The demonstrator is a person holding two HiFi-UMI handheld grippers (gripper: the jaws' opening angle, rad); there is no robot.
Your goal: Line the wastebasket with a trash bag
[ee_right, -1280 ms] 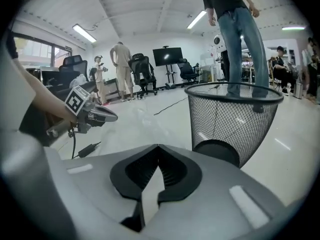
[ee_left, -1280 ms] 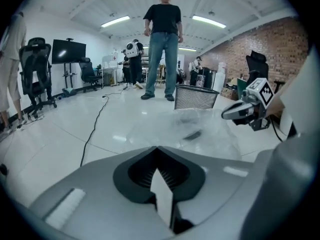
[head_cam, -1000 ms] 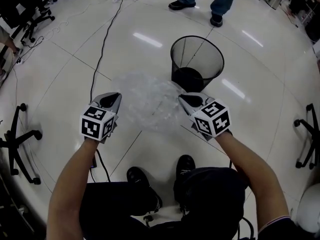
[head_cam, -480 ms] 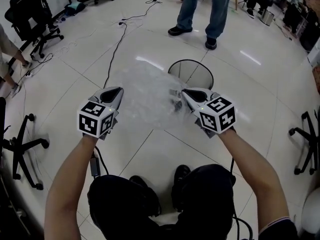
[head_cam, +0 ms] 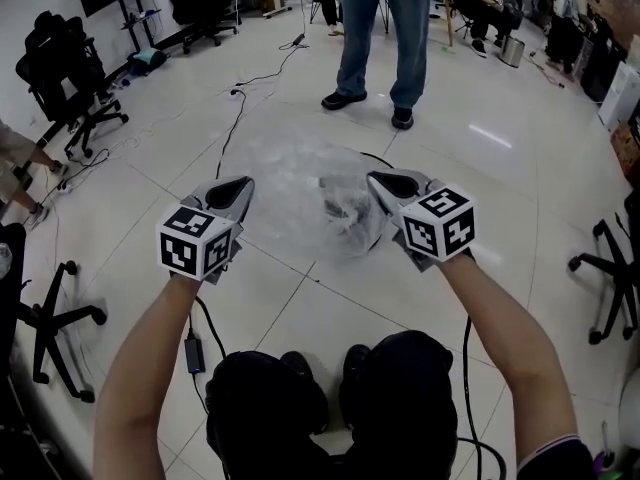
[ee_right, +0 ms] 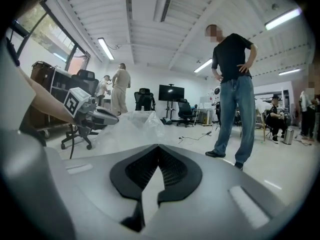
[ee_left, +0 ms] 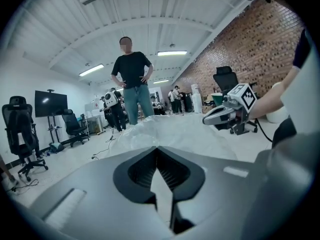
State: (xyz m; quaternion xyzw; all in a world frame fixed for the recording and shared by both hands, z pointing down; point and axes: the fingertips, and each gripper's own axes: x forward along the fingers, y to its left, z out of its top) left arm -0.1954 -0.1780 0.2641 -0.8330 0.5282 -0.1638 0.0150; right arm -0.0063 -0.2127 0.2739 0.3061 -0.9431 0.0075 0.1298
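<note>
The left gripper (head_cam: 238,190) is closed on one edge of the clear bag (head_cam: 295,183) and the right gripper (head_cam: 385,184) is closed on the opposite edge, thin film being pinched between each pair of jaws. The bag is held up and spread between the two grippers, billowed forward, above the tiled floor (head_cam: 520,178). The basket (head_cam: 381,233) is seen on the floor behind the bag and is largely covered by it, only part of its dark rim being seen beside the right gripper, and a standing person (head_cam: 378,28) is seen beyond it.
</note>
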